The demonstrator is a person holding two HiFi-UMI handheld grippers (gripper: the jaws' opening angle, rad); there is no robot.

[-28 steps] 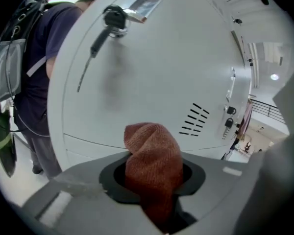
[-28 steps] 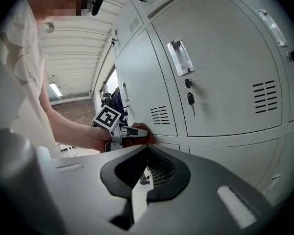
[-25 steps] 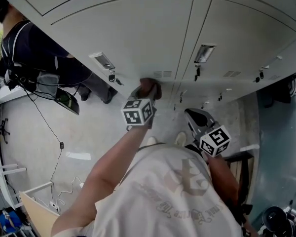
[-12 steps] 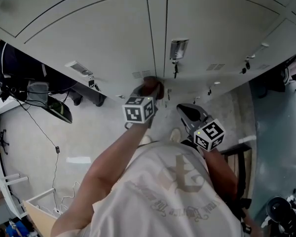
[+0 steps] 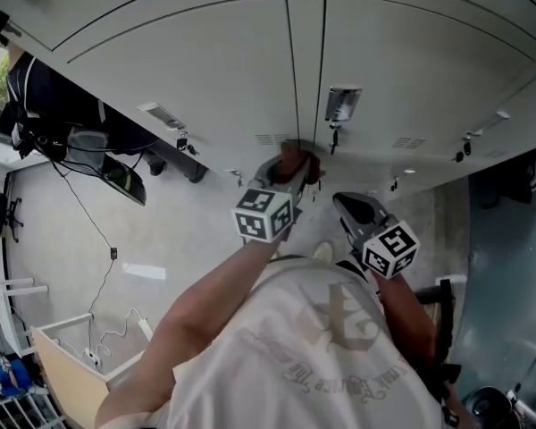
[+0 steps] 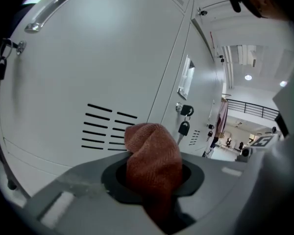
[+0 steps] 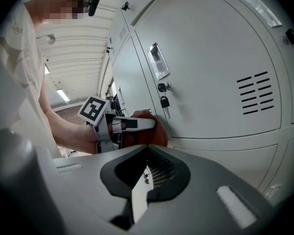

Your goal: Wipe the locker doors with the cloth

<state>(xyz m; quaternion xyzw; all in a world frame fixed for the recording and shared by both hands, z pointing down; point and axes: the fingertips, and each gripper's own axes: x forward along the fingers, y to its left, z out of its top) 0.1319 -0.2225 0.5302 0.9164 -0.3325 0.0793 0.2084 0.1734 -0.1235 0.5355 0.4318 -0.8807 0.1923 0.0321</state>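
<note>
**Cloth meets locker at the seam between two doors**

At the far left of the head view a person in dark clothing [image 5: 62, 105] stands by the locker bank, a black cable [image 5: 87, 226] trailing over the pale floor [image 5: 161, 239]. The grey left locker door [image 5: 205, 79] fills the middle ground. The left gripper [image 5: 295, 166] is clenched on a bunched rust-red cloth [image 5: 297, 159] — the gripper's own view shows the fabric bulging up from between the jaws. The cloth sits low on that door, at its right edge, in front of the vent slots [image 6: 108, 126] and just beside the seam with the next door; it looks pressed to the metal. Beyond the seam, the right locker door [image 5: 411, 70] carries a recessed handle [image 5: 342, 104] with a key [image 6: 184, 128] hanging from the lock below it. Further right and lower, the right gripper [image 5: 348, 207] is held near the lockers but apart from them — its jaws drawn together on nothing, as the right gripper view shows.
</note>
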